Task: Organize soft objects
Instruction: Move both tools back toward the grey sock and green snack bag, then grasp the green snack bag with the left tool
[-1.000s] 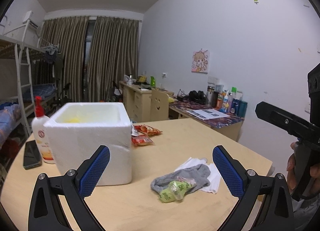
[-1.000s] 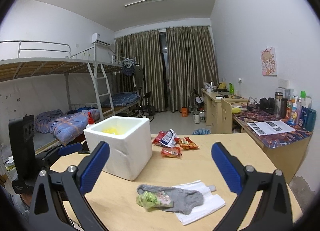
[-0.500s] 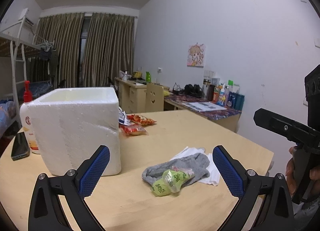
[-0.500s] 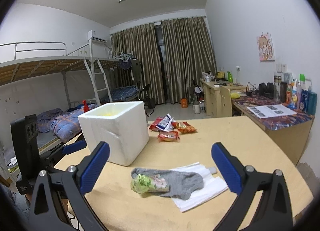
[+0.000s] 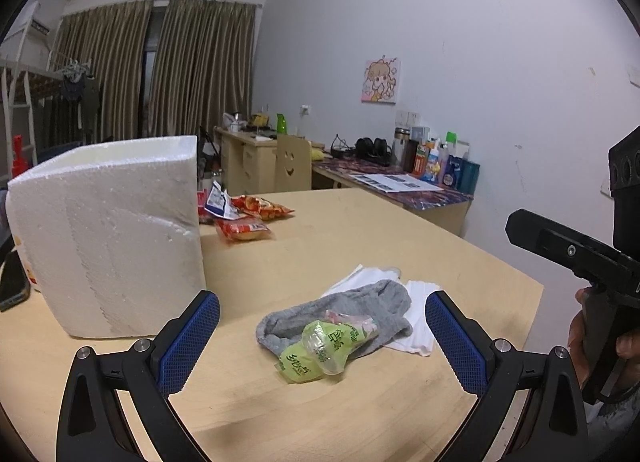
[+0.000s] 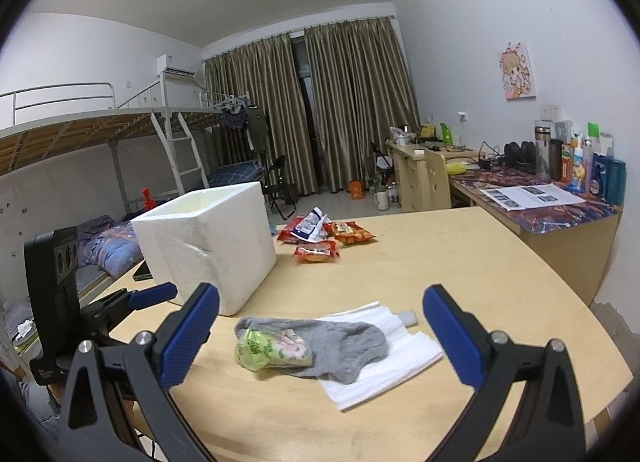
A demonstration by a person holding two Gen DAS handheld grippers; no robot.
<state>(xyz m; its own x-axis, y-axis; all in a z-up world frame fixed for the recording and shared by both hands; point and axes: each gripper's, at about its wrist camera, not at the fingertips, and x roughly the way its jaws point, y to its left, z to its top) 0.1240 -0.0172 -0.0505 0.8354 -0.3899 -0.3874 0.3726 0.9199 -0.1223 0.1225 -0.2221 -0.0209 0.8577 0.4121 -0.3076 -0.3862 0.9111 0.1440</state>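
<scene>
- Left gripper (image 5: 322,336) spread wide, nothing held, above table (image 5: 360,234).
- Right gripper (image 6: 320,332) also wide open, empty.
- Grey sock (image 5: 352,308) lies on white cloth (image 5: 420,326), ahead between both grippers' fingers, untouched.
- Green packet (image 5: 320,348) rests on sock's near end.
- Foam box (image 5: 108,234) stands left of sock, apart.
</scene>
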